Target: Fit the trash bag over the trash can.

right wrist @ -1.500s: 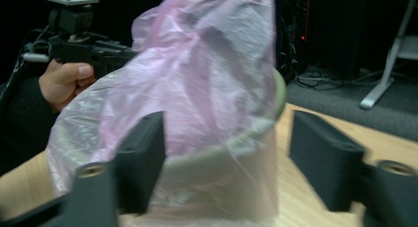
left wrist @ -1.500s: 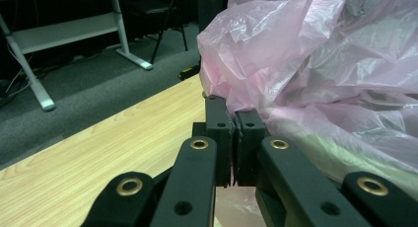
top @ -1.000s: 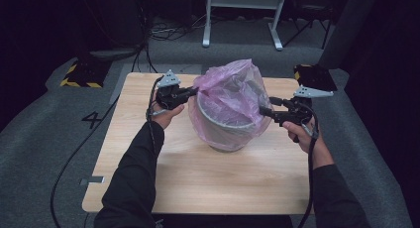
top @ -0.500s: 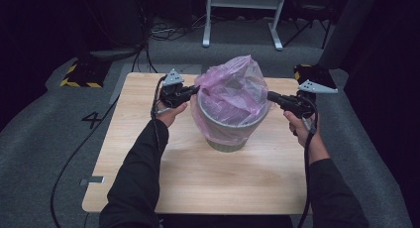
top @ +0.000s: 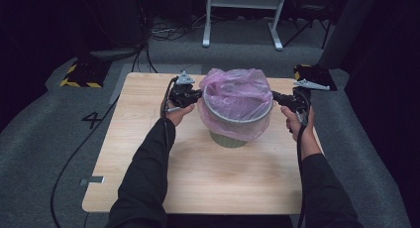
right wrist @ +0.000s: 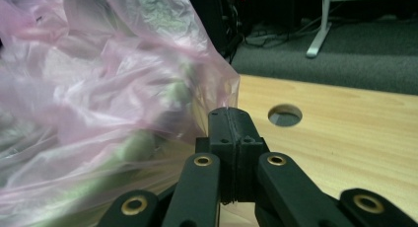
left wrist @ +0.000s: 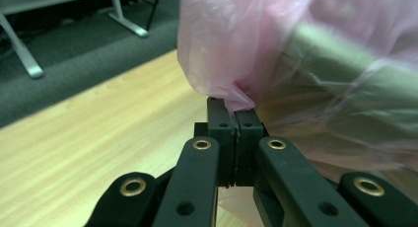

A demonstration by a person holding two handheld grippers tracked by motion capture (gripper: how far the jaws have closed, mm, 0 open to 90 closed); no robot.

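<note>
Two grippers clamp opposite sides of a pink plastic bag [top: 236, 94] draped over a grey-green waste bin [top: 229, 138] that stands near the centre of a light wooden table [top: 198, 183], slightly toward twelve o'clock. The bag's film billows above the bin's pale rim [top: 237, 120] and hangs down over its outer wall. At nine o'clock from the bin, the left gripper [top: 197, 94] is closed on a bunched pinch of the bag, its two black jaws pressed together with pink film emerging from between them, as the left gripper view [left wrist: 235, 111] shows at close range. At three o'clock, the right gripper [top: 275, 95] meets the bag's edge with its jaws fully together; in the right gripper view [right wrist: 229, 119] the film lies against the jaw tips, and the jaws appear to trap a thin edge of it. A person's dark-sleeved forearms reach in from six o'clock, one hand behind each tool. Beyond the right gripper's jaws, a round hole [right wrist: 285, 115] is cut in the tabletop. Grey carpet [top: 44, 134] surrounds the table, with a white metal frame [top: 242, 15] standing at twelve o'clock.
</note>
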